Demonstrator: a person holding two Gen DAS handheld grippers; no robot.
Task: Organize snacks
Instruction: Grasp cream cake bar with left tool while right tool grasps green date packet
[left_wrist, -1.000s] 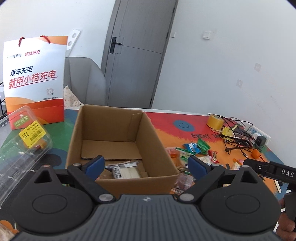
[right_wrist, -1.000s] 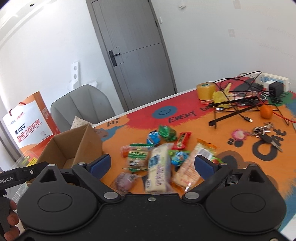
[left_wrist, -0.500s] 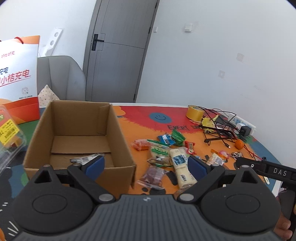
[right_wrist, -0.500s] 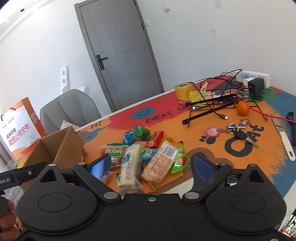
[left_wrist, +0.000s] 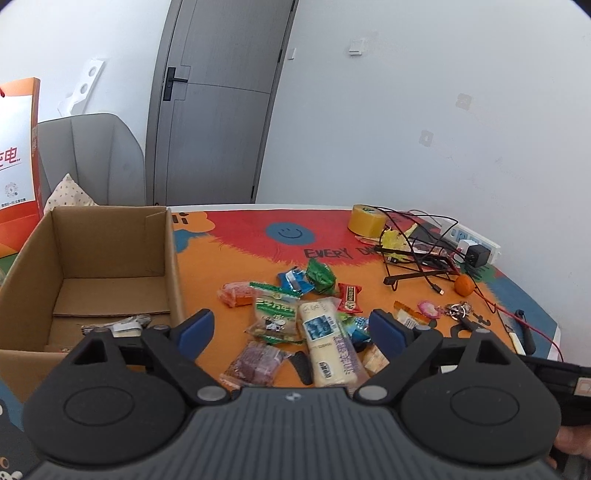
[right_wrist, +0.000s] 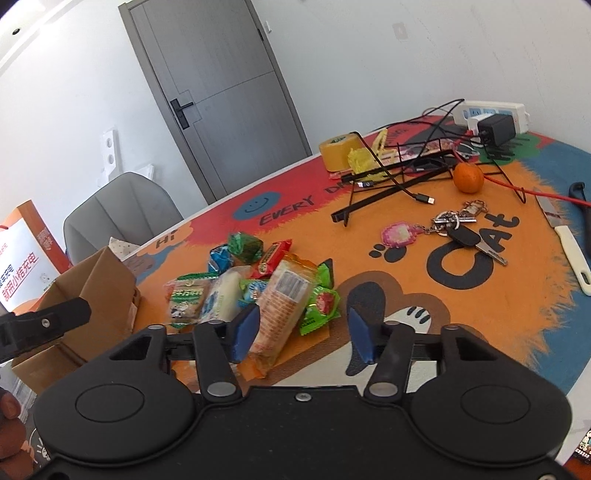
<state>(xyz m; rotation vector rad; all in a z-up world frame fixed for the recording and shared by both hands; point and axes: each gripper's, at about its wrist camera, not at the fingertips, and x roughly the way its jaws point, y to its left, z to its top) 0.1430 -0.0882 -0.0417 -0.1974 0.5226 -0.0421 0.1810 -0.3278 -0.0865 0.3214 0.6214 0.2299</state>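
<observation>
Colourful bench (right_wrist: 498, 325) carries a heap of snacks (left_wrist: 317, 325) just beside the box (left_wrist: 110, 229), where one packet already lies. Left claw (left_wrist: 291, 326) is wide apart, empty, above the heap. Right claw (right_wrist: 301, 332) is partly apart, empty, near the orange wafer pack (right_wrist: 284, 306). Better to straddle one pack across its narrow side, and avoid the neighbours

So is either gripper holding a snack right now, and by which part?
Nothing is held. The left gripper and the right gripper are both open above the snack pile, with no packet between their fingers.
</observation>
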